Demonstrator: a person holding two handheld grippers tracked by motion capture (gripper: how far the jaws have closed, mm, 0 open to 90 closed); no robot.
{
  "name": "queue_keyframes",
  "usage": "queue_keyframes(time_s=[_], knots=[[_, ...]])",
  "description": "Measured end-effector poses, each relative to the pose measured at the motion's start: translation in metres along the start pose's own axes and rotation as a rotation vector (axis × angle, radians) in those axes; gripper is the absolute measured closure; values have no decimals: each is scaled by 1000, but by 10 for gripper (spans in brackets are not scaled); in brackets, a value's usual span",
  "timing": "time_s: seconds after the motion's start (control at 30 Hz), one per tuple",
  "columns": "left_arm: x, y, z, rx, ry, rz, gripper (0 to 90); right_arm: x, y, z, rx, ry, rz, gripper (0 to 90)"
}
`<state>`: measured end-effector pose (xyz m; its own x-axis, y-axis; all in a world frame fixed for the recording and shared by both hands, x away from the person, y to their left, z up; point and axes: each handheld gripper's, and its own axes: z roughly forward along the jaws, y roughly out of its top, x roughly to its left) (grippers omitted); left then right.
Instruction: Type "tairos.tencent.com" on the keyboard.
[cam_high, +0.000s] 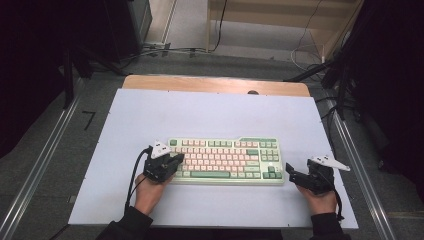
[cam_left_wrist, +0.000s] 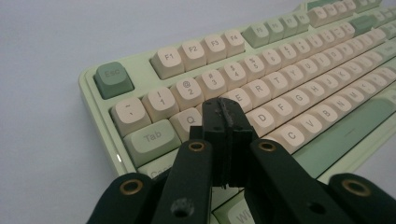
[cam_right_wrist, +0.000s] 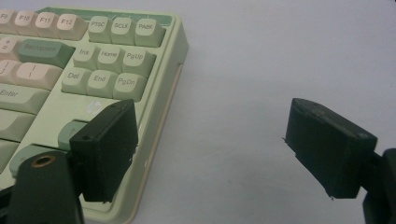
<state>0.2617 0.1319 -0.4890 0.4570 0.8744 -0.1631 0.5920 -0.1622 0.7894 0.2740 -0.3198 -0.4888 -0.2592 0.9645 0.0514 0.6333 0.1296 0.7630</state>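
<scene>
Down at the near edge, the left hand (cam_high: 148, 192) steadies the left gripper (cam_high: 176, 161) over the keyboard's (cam_high: 225, 159) left end, jaws pressed together with nothing between them, making one blunt tip. In the left gripper view that tip (cam_left_wrist: 225, 116) hangs above the W key, between Q (cam_left_wrist: 190, 120) and E (cam_left_wrist: 241, 97); whether it touches a cap I can't tell. Looks like key-pressing is the job in hand. The keyboard lies mid-mat on the pale table (cam_high: 150, 115). Over to the right gripper (cam_high: 295, 176), just off the keyboard's right end: jaws wide apart, holding nothing, one pad (cam_right_wrist: 105, 149) over the arrow-key corner. Next up, I'd judge: a short straight dab down on one cap, without clipping its neighbours.
</scene>
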Motion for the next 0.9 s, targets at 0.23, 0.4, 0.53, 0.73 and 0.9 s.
queue_keyframes(time_s=[0.23, 0.4, 0.53, 0.73, 0.9], knots=[[0, -2, 4, 20, 0, 3, 900, 1, 0, 1, 1, 1, -2, 155], [1, -2, 4, 13, -16, -3, 900, 1, 0, 0, 2, 0, 1, 156], [0, -1, -3, -49, -29, -25, 814, 0, 0, 0, 0, 1, 2, 157], [1, -3, -12, -149, 42, -28, 440, 1, 0, -1, -8, 3, 4, 164], [5, -7, -15, -179, 124, -46, 337, 4, 2, -2, -21, 13, 0, 175]])
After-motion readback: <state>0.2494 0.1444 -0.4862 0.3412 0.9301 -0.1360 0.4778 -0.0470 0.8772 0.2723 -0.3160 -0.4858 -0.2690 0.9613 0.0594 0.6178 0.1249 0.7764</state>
